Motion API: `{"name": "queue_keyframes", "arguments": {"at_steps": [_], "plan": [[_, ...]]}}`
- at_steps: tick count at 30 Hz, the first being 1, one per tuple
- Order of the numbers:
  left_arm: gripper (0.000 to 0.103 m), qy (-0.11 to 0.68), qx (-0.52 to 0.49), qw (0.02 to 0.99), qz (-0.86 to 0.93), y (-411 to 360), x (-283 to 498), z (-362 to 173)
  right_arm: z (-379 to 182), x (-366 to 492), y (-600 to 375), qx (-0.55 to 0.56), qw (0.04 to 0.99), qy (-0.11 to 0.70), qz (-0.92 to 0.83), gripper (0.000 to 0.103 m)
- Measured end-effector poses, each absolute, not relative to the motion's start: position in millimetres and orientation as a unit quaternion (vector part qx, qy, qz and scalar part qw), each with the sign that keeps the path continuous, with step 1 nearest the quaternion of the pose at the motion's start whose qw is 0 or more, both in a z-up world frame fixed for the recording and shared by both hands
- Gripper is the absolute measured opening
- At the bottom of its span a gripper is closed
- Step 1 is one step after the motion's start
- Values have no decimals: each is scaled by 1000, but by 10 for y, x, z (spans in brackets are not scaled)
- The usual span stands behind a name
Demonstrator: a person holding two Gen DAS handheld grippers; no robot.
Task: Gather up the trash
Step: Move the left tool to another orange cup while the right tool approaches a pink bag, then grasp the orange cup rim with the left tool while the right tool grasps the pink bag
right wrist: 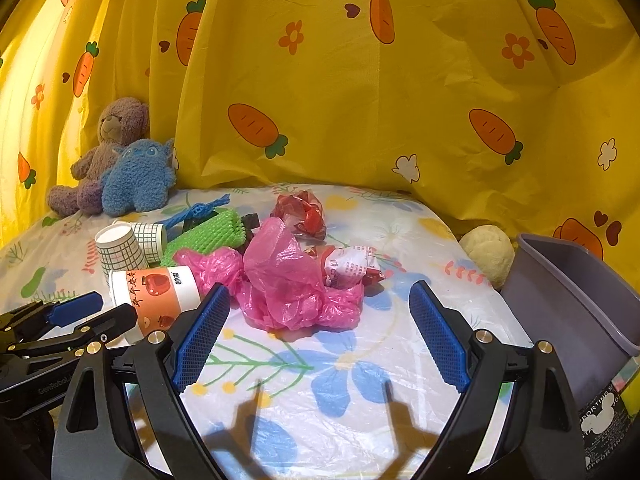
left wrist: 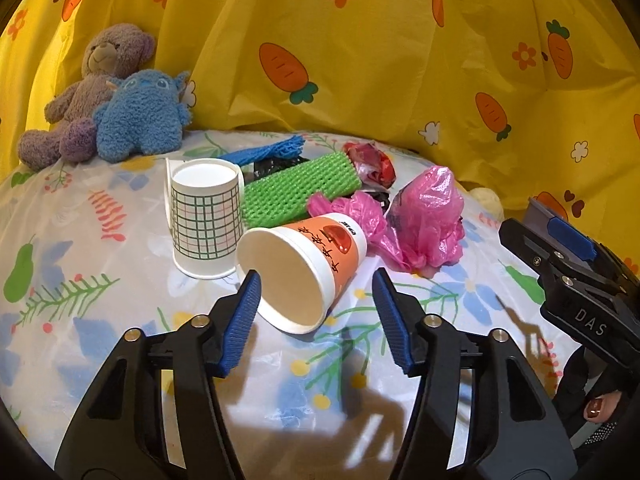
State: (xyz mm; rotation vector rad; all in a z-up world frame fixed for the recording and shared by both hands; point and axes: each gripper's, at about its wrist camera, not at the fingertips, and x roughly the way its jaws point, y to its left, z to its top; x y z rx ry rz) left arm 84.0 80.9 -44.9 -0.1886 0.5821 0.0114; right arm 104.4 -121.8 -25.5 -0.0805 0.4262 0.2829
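An orange-banded paper cup lies on its side, mouth toward me, between the fingers of my left gripper. The jaws stand open: the left pad is at the rim, the right pad apart from it. Behind are an upturned checked cup, green foam netting, blue netting, a red wrapper and a crumpled pink bag. My right gripper is open just short of the pink bag, with nothing held. A red-and-white wrapper lies behind the bag.
A grey bin stands at the right edge of the floral-covered surface. A brown teddy and a blue plush sit at the back left, and a cream plush ball is by the bin. Yellow carrot-print cloth hangs behind.
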Motion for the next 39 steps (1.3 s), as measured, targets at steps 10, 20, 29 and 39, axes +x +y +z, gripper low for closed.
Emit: {"name": "queue_keyframes", "arguments": {"at_steps": [10, 20, 29, 39], "plan": [[9, 308, -112, 944, -25, 787, 1016, -520, -305, 1394, -981, -56, 955, 237, 168, 75], [2, 278, -125, 952, -37, 808, 831, -429, -387, 1626, -811, -73, 944, 263, 186, 56], [2, 259, -129, 957, -35, 829, 691, -328, -430, 1663, -784, -84, 939, 274, 191, 21], [2, 252, -129, 959, -37, 820, 624, -280, -240, 1346, -968, -73, 950, 230, 196, 6]]}}
